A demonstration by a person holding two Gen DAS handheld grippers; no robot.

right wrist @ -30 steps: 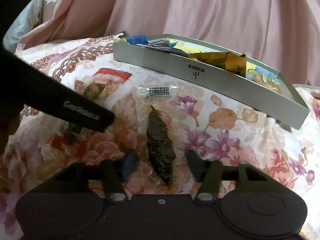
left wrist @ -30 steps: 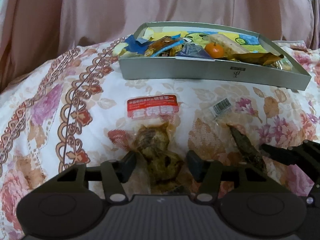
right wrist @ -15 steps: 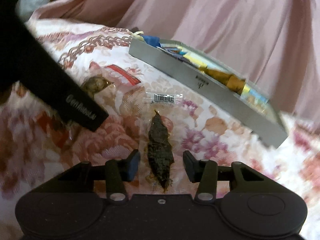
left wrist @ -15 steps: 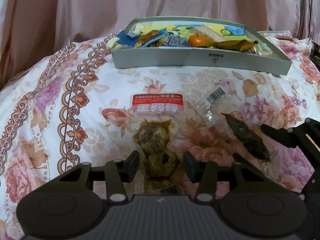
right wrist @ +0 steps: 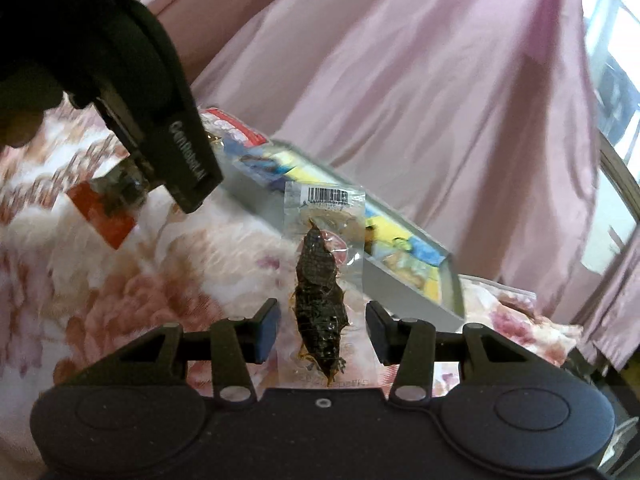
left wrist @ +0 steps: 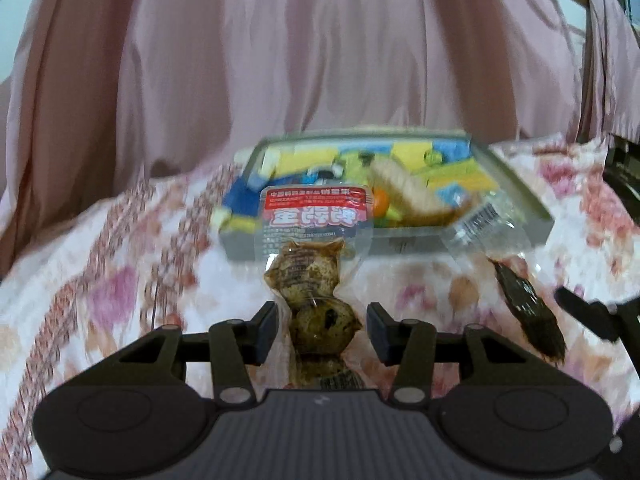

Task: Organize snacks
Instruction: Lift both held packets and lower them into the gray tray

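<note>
Clear snack packets (left wrist: pixel 316 264) (right wrist: pixel 322 280) above grey tray's rim (left wrist: pixel 400 246).

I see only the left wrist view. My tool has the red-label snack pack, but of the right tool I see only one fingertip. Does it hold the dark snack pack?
Observer: Yes. In the right wrist view the right tool closes on the dark snack pack, one finger at each side edge.
Operator: How deep does it sit?
Observer: Deep: its bottom end reaches back almost to the tool's body.
Operator: And the rear of my red-label snack pack?
Observer: Its red end sticks out below the left tool, over the bedcover.
</note>
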